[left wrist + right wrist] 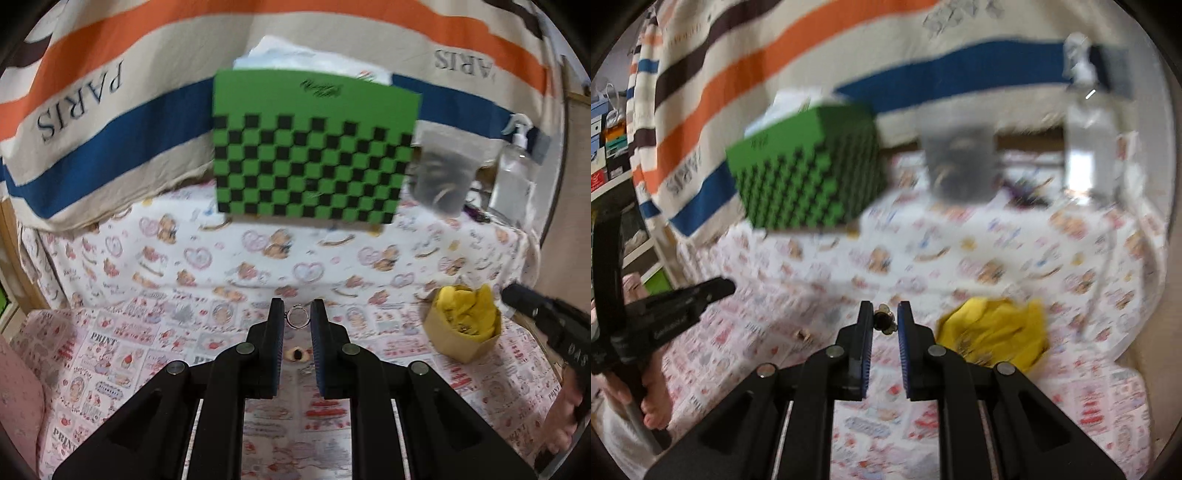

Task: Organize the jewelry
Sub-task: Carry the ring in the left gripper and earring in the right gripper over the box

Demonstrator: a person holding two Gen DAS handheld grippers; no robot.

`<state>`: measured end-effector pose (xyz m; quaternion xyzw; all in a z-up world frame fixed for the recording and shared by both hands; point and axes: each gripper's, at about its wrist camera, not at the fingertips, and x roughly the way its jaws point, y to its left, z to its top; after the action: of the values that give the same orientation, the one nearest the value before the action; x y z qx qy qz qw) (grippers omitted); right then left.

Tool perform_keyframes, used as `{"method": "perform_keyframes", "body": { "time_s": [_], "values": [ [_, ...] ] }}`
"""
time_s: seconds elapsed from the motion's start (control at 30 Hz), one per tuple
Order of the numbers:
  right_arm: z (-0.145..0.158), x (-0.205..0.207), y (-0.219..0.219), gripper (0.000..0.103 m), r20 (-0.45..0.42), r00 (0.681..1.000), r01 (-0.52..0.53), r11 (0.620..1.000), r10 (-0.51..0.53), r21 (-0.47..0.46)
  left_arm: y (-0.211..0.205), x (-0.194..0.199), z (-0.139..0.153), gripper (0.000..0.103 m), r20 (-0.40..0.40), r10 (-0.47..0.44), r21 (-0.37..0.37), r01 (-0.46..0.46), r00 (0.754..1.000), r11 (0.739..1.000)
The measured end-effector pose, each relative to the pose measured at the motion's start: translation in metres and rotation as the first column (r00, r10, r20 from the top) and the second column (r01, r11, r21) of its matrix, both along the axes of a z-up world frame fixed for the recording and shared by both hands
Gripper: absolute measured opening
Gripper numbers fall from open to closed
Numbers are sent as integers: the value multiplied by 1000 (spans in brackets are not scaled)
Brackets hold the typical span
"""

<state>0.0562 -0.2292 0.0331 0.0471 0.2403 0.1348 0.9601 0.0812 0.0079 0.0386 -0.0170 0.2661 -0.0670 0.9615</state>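
Note:
My left gripper [297, 314] is shut on a small silver ring [297, 317], which stands upright between its fingertips above the patterned cloth. My right gripper [885, 316] is shut on a small dark and gold jewelry piece [884, 319], blurred by motion. A brown paper box [463, 341] with yellow lining [995, 334] and a few small pieces inside sits to the right of both grippers. The right gripper [535, 310] shows at the left wrist view's right edge, and the left gripper [679, 299] at the right wrist view's left edge. One more small piece [299, 353] lies on the cloth under the left gripper.
A green and black checkered box [314, 155] stands at the back of the table [229, 254], in front of a striped cloth [110, 122]. A grey cup [441, 173] and a clear pump bottle [515, 173] stand at the back right. A person's hand [653, 402] holds the left gripper's handle.

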Motion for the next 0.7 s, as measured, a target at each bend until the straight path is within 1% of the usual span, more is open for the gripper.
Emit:
{"method": "perform_keyframes", "body": {
  "time_s": [0.07,0.13,0.2,0.23,0.27,0.33,0.4,0.5,0.63,0.7],
  "values": [
    [9,-3,-9,12,23,1000,5,1000,-5,-10,-6,-5,3,13,29,-5,15,5,1000,1000],
    [13,-3,-19,12,29,999,18,1000,-18,21,-12,-9,5,13,47,-15,26,14,999,1000],
    [15,-3,-29,12,24,999,25,999,-26,44,-16,-14,8,13,24,-24,22,24,999,999],
    [14,-3,-33,12,26,999,34,998,-35,51,-17,-18,12,13,31,-41,7,41,999,999],
    [14,-5,-38,12,29,999,41,998,-42,54,-19,-25,16,13,53,-56,-5,57,997,998],
    [17,-7,-50,12,39,998,55,996,-58,73,-30,-34,26,13,99,-60,19,59,993,998],
    [18,-8,-61,12,38,997,70,992,-74,100,-46,-38,32,13,127,-88,30,85,988,996],
    [17,-6,-77,12,31,994,103,986,-107,131,-77,-31,38,13,108,-153,44,149,982,988],
    [9,1,-96,12,-2,992,125,977,-127,173,-114,-14,42,13,96,-181,39,178,979,983],
    [4,7,-104,12,-26,991,137,971,-134,195,-131,-2,40,13,73,-197,31,195,978,980]
  ]
}}
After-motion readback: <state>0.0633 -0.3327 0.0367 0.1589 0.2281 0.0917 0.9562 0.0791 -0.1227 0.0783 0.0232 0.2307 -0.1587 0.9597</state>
